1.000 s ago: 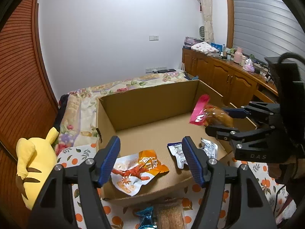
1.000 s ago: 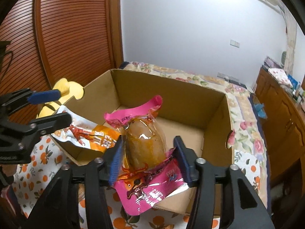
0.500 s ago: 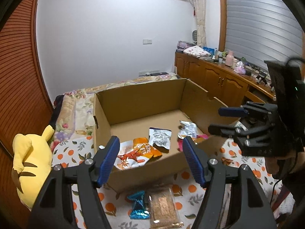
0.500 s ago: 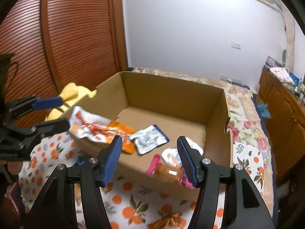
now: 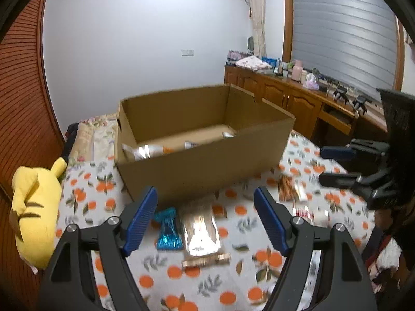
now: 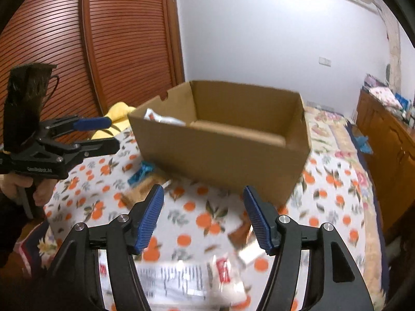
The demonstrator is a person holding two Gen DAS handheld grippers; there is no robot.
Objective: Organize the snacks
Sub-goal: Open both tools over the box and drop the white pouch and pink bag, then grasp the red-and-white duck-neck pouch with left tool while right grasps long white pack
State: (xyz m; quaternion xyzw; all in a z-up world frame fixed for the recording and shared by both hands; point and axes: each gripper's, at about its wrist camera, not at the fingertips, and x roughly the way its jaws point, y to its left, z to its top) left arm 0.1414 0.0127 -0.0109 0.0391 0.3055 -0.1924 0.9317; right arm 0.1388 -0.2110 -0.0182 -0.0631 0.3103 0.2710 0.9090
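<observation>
An open cardboard box (image 5: 205, 155) (image 6: 225, 145) stands on an orange-print sheet with a silver and orange packet (image 5: 145, 151) inside at the left. My left gripper (image 5: 206, 194) (image 6: 112, 133) hovers short of the box, its jaws opening with nothing between them. Below it lie a blue foil packet (image 5: 168, 229) (image 6: 141, 173) and a silver-brown biscuit pack (image 5: 201, 233). My right gripper (image 6: 203, 191) (image 5: 321, 164) is also back from the box, jaws opening and empty. A white printed packet (image 6: 186, 282) lies blurred under it.
A yellow plush toy (image 5: 36, 207) (image 6: 116, 114) lies left of the box. More small snacks (image 5: 288, 191) sit on the sheet to the right. A wooden cabinet (image 5: 298, 103) with clutter runs along the right wall, and a slatted wooden door (image 6: 116, 39) is at the left.
The right gripper let go of the pink-wrapped snack, which now lies in the box. Both grippers pulled back from the box and sank toward the sheet, jaws spread wider.
</observation>
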